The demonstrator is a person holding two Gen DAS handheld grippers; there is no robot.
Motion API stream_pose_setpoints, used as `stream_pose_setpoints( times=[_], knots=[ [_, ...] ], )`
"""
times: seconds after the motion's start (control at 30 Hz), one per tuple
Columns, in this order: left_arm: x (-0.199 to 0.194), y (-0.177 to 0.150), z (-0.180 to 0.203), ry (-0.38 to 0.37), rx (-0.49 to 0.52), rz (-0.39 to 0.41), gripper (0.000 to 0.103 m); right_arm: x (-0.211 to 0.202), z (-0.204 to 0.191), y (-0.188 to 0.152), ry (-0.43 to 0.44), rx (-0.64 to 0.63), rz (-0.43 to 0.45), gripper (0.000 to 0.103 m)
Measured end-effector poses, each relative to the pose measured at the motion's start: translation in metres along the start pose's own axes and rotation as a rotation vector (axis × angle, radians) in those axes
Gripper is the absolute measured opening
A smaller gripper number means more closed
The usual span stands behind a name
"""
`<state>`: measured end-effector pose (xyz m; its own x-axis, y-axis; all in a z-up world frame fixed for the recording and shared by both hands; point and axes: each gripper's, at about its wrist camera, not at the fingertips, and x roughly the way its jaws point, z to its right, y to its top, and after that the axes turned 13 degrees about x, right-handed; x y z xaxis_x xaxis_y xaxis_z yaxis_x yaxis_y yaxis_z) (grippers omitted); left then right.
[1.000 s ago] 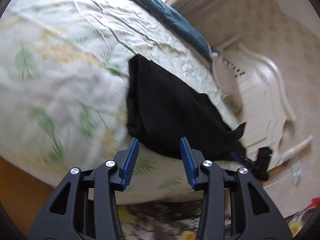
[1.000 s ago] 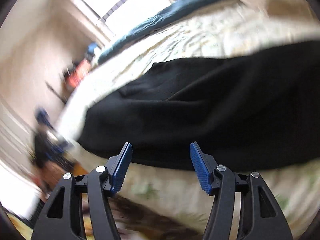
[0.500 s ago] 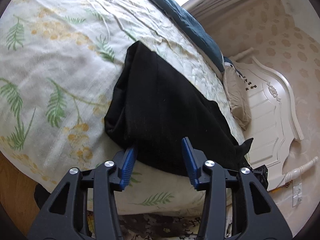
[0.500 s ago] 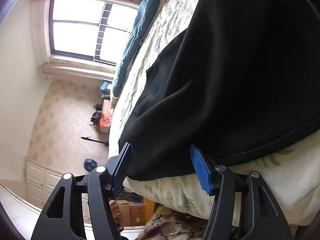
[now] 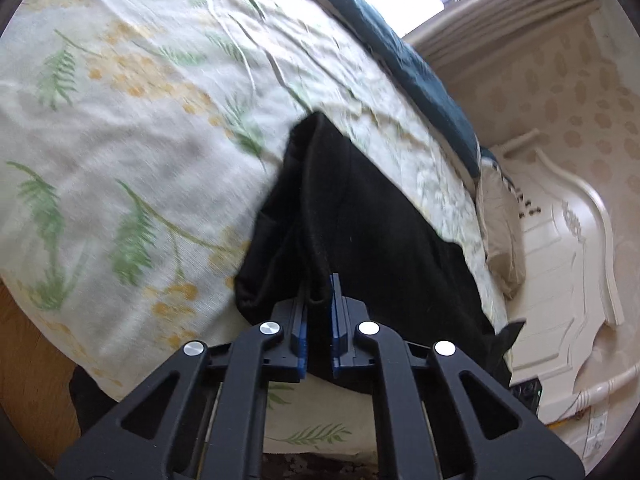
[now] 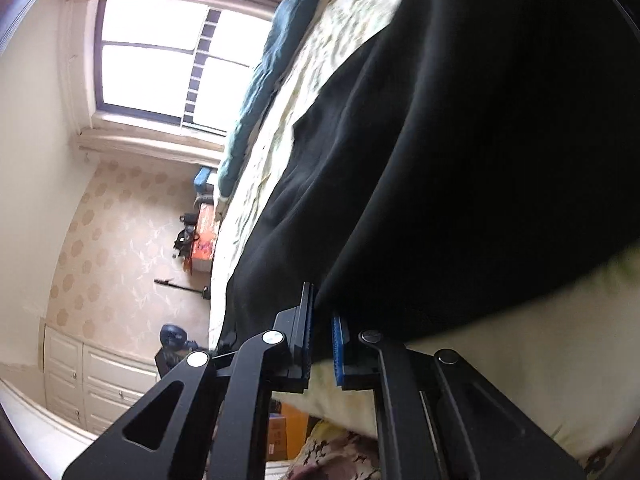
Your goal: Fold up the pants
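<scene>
Black pants point(image 5: 360, 220) lay on the bed point(image 5: 120, 140), near its edge, stretched along the floral sheet toward the headboard point(image 5: 560, 280). Left gripper point(image 5: 319, 304) had its blue pads pressed together on a bunched fold at the near end of the pants; fabric rose in a ridge from between the pads and ran away up the sheet. Pants looked lifted and creased at that pinch, flat further back. Right gripper point(image 6: 322, 320) was clamped on the pants point(image 6: 460, 160) edge too, blue pads close with black cloth between them, where the fabric overhung the side of the bed point(image 6: 540, 340). Right view was rolled, so the bed ran up the frame at a steep slant. Teal blanket point(image 5: 400, 52) lay along the far side of the sheet, beige pillow point(image 5: 500, 232) by the headboard. Window point(image 6: 168, 52) bright behind the bed, with curtains. Patterned wallpaper, white cabinets point(image 6: 88, 376) low on the wall, an orange box point(image 6: 202, 240) by the bed's far end. Wood floor point(image 5: 28, 380) showed below the mattress. Both views slightly motion-blurred.
</scene>
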<state>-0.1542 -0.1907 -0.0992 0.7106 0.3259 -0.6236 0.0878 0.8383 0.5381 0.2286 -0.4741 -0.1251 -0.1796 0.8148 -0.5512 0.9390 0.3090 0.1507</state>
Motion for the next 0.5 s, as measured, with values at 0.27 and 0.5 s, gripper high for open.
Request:
stream_pose_setpoints(
  times=[0.27, 0.5],
  knots=[
    [-0.001, 0.002, -0.011, 0.012, 0.059, -0.037, 0.008, -0.007, 0.015, 0.006, 0.005, -0.016, -0.05, 0.014],
    [-0.046, 0.003, 0.017, 0.142, 0.237, 0.015, 0.024, -0.15, 0.033, 0.053, -0.017, -0.008, 0.249, 0.056]
  ],
)
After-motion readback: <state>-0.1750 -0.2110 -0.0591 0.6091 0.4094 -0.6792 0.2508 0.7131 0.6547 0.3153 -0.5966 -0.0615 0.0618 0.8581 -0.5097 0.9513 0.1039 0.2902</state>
